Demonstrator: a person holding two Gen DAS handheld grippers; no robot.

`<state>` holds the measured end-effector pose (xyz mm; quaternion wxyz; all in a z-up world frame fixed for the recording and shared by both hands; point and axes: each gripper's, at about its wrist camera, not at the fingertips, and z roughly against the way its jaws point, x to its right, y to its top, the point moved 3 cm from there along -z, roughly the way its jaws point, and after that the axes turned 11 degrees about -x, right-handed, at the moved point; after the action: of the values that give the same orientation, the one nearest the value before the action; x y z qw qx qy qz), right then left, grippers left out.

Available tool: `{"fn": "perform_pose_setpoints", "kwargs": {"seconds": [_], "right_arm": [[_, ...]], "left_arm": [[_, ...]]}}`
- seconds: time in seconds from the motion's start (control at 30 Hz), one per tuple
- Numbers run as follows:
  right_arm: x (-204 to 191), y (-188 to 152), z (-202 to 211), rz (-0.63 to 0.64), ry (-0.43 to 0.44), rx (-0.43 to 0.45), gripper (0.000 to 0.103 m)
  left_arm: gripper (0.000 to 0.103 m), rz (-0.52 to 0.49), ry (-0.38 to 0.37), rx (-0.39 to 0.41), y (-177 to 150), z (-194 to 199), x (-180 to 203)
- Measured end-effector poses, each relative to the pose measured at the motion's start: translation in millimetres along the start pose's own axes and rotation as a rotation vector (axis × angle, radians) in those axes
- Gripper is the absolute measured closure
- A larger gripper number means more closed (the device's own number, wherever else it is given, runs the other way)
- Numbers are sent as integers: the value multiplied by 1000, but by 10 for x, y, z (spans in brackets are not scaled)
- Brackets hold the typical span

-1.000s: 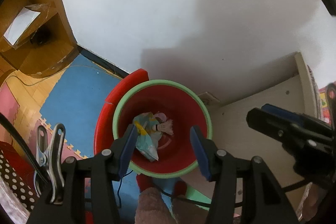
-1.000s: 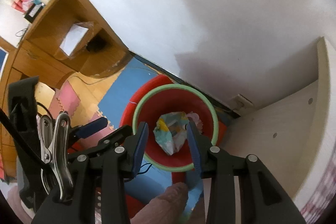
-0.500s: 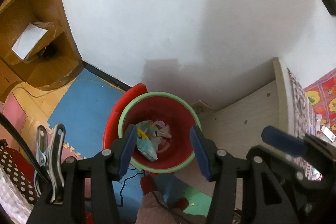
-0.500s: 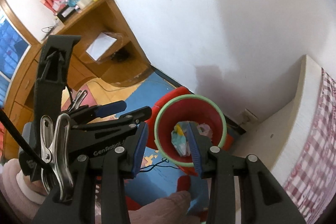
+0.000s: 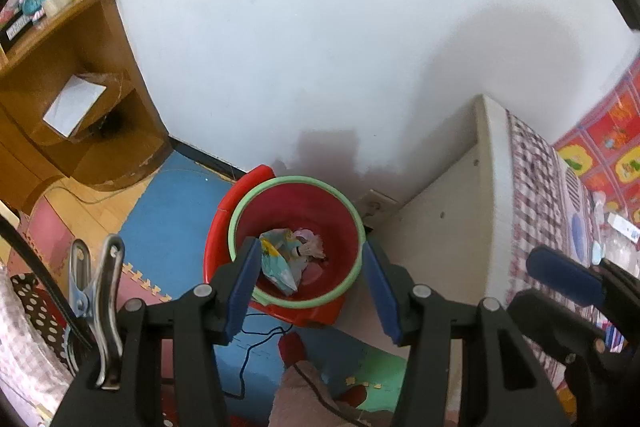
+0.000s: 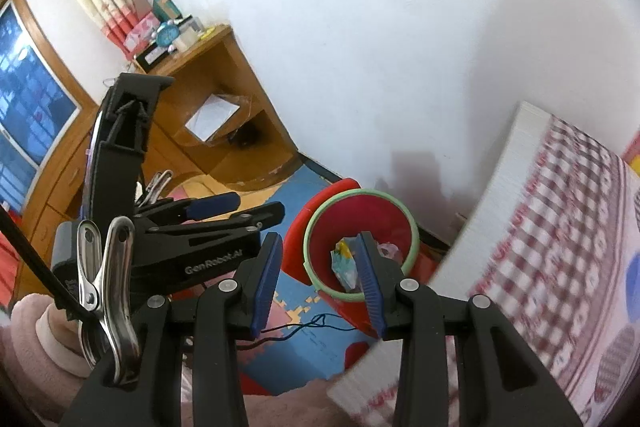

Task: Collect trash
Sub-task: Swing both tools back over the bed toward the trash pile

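- The left gripper (image 5: pixel 308 281) points steeply down, its blue-padded jaws standing apart with nothing between the pads.
- Through that gap, well below on the floor, sits the red bucket (image 5: pixel 340 223) with a pale green rim; it looks small and far from the pads.
- At the bottom of the bucket lies the trash (image 5: pixel 280 261): a crumpled wrapper in pale blue, yellow and white, with some pink and white scraps just beside it.
- In the left view the wrapper shows close to the left pad, only in line of sight; it lies deep in the bucket, apart from the gripper.
- The right gripper (image 6: pixel 318 277) also has its jaws apart and holds nothing.
- In the right view the bucket (image 6: pixel 384 215) appears behind the right-hand pad, which hides part of the trash (image 6: pixel 344 263).
- The bucket stands against a white wall (image 5: pixel 320 47), on blue foam floor mats (image 5: pixel 172 211), with a red plastic piece (image 5: pixel 248 183) behind its left side.
- A thin dark cord (image 5: pixel 260 339) trails over the mat in front of the bucket.
- To the bucket's right is a pale bed frame (image 5: pixel 448 227) with a red-and-white checked cover (image 6: pixel 560 227).
- To its left is a wooden desk (image 6: pixel 224 75) with an open shelf holding a white paper (image 6: pixel 210 117).
- The left gripper shows in the right view at the left, and the right gripper's blue pad shows at the right edge of the left view.
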<state>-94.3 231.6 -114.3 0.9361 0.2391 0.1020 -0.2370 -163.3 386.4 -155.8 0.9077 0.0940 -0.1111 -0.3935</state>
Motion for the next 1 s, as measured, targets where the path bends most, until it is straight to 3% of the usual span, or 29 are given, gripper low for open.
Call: {"fn": "perform_pose_setpoints", "kwargs": {"seconds": [0.47, 1.0], "right_arm": [[482, -785, 869, -140, -44, 138, 64], [1253, -1900, 1747, -373, -149, 245, 64]], "left_arm": [[48, -104, 8, 44, -479, 492, 825], [48, -293, -104, 41, -1009, 672, 2147]]}}
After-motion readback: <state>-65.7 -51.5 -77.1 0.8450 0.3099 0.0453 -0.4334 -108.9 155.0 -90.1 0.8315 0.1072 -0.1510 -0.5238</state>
